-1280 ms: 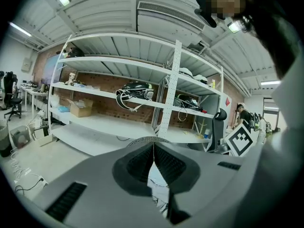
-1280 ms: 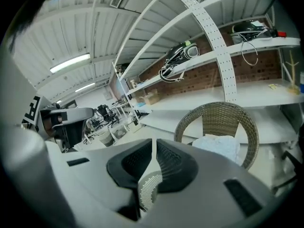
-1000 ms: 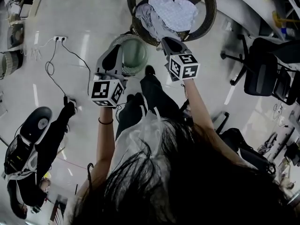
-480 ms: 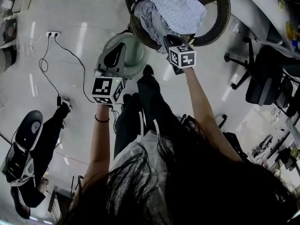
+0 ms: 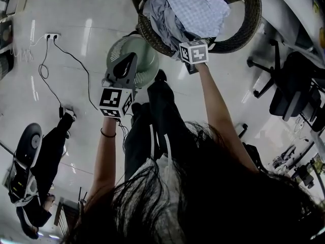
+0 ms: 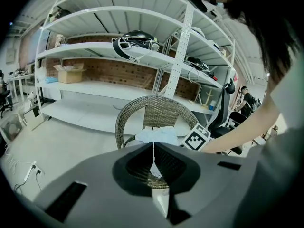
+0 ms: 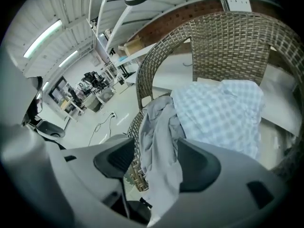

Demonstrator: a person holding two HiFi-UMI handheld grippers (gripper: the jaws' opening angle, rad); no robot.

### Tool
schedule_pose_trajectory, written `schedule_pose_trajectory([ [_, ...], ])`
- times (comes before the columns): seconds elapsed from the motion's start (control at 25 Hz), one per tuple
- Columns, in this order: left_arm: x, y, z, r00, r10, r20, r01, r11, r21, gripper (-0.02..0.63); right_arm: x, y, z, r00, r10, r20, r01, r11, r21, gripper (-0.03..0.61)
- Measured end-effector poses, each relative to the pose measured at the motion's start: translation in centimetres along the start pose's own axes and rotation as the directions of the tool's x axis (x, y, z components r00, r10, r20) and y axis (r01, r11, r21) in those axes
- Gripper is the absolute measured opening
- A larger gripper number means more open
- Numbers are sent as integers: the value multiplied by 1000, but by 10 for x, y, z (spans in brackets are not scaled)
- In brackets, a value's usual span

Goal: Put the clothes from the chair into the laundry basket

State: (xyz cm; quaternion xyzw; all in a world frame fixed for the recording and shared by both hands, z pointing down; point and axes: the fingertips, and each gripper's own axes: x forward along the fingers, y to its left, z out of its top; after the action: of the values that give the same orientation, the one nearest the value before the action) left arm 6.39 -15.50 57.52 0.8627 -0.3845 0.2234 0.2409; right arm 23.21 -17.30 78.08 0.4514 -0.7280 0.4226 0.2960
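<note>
A wicker chair [image 5: 244, 29] holds a pale checked shirt [image 5: 198, 9] on its seat. A grey garment [image 5: 165, 22] droops over the seat's front edge. The round pale-green laundry basket [image 5: 147, 52] stands on the floor just left of the chair. My right gripper [image 7: 156, 152] is at the chair's front edge. Its jaws have just been opening, and the grey garment [image 7: 159, 141] hangs loose between them. My left gripper [image 6: 153, 148] is shut and empty. It hovers over the basket and faces the chair [image 6: 156, 109].
Black office chairs [image 5: 292, 90] stand to the right. A power strip [image 5: 51, 36] with a trailing cable lies on the floor at left, near a dark-clothed figure [image 5: 48, 149]. White shelving [image 6: 118, 87] runs behind the chair. The wearer's legs [image 5: 157, 121] are below the basket.
Both grippers have sunk and moved towards the chair. The right one has gone from short of the seat to its front edge at the grey garment. The left one sits lower over the basket.
</note>
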Motion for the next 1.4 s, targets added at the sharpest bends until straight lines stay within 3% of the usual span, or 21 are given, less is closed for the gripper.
schedule_pose_trajectory([
  [0.4,10,10,-23,999,2,-44,-2,1000,-10,20,61,-31,-44,968,-195,-158,192,981,-36,314],
  [0.76,8,18,-30,999,9,-49,-10,1000,-12,20,80,-40,-38,968,-208,-144,197,977,-86,311],
  [0.8,7,19,-31,999,12,-50,-12,1000,-13,20,78,-40,-38,965,-212,-154,199,976,-91,297],
  [0.84,6,20,-32,999,14,-52,-15,1000,-14,20,76,-42,-39,961,-217,-171,205,975,-88,202],
  [0.88,5,20,-33,998,17,-54,-18,1000,-15,20,71,-44,-42,955,-222,-196,212,975,-74,55],
  [1.04,-2,15,-34,998,13,-57,-14,1000,-19,20,52,-41,-50,955,-171,-243,178,984,6,41],
  [1.2,-8,11,-29,999,13,-47,-13,1000,-14,20,31,-15,-34,986,-77,-150,86,995,49,40],
  [1.4,-22,7,-14,1000,14,-13,-14,1000,-4,20,-4,19,-9,1000,-10,-19,11,997,79,38],
])
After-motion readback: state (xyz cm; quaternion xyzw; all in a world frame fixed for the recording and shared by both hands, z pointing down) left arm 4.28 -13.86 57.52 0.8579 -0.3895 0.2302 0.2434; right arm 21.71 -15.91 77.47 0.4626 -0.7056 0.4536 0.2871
